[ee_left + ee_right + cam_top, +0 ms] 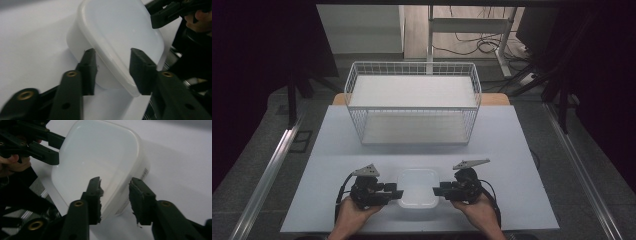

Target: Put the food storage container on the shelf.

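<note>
The left gripper [398, 194] has its jaws apart, and they stand on both sides of the left rim of the white container [417, 188]; in the left gripper view one jaw is outside the wall and the other is over the inside, but I cannot tell if they already touch the container [117, 37]. The right gripper [437, 190] is the same on the opposite side: its jaws are apart and they bracket the right rim, not clamped on the container [100, 160] as far as I see.

The container sits on the table [522, 165] near the front edge, about in the middle between the left and right edges. It lies exactly between the two grippers, so both hands are equally near. It is almost square with round corners, so I do not see a clear long axis; the opening looks upward.

I think the next move is to close both grippers on the rims and lift. Behind the container the table is free up to the wire basket [412, 102], which stands at the far edge with its open top. Left and right of the hands there is also free table
</note>
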`<state>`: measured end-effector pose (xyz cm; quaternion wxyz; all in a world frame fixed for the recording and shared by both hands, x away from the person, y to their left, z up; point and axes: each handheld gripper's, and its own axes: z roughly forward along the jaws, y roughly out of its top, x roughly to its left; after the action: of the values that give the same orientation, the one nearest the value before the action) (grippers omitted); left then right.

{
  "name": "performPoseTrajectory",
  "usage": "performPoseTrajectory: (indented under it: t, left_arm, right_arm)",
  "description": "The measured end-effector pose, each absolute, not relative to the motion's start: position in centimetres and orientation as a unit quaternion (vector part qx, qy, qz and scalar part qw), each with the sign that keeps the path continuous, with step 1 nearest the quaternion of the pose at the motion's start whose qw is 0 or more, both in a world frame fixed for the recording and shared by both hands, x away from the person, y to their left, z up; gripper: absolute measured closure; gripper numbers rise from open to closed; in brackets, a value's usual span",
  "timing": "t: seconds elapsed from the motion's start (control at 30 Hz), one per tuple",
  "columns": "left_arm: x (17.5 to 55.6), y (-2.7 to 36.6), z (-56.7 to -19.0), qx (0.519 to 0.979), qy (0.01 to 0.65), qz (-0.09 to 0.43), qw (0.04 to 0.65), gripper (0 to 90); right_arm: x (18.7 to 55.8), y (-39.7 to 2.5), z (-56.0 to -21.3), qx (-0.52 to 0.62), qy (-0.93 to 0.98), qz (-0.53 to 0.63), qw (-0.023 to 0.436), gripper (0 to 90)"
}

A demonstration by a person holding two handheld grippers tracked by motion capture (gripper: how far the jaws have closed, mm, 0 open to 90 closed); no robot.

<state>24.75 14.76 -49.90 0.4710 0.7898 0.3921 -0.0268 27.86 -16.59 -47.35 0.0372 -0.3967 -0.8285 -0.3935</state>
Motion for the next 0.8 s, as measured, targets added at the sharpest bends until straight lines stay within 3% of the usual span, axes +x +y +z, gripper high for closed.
performPoseTrajectory:
  t: [0.17, 0.27, 0.43, 0.8]
  left_arm:
    - [24.80, 15.36, -49.87, 0.766, 0.408, -0.018, 0.496, 75.2]
    - [24.78, 15.45, -49.86, 0.761, 0.413, -0.015, 0.501, 78.6]
    - [24.75, 15.56, -49.72, 0.759, 0.416, -0.006, 0.501, 80.5]
    - [25.22, 15.60, -48.94, 0.751, 0.420, -0.007, 0.510, 80.7]
  right_arm:
    - [27.70, -17.02, -46.92, -0.410, -0.811, -0.416, 0.020, 76.3]
    - [27.61, -17.00, -46.97, -0.411, -0.810, -0.418, 0.009, 78.2]
    - [27.28, -16.54, -46.99, -0.403, -0.814, -0.418, -0.017, 78.3]
    - [27.59, -16.76, -46.22, -0.397, -0.801, -0.446, -0.029, 78.2]
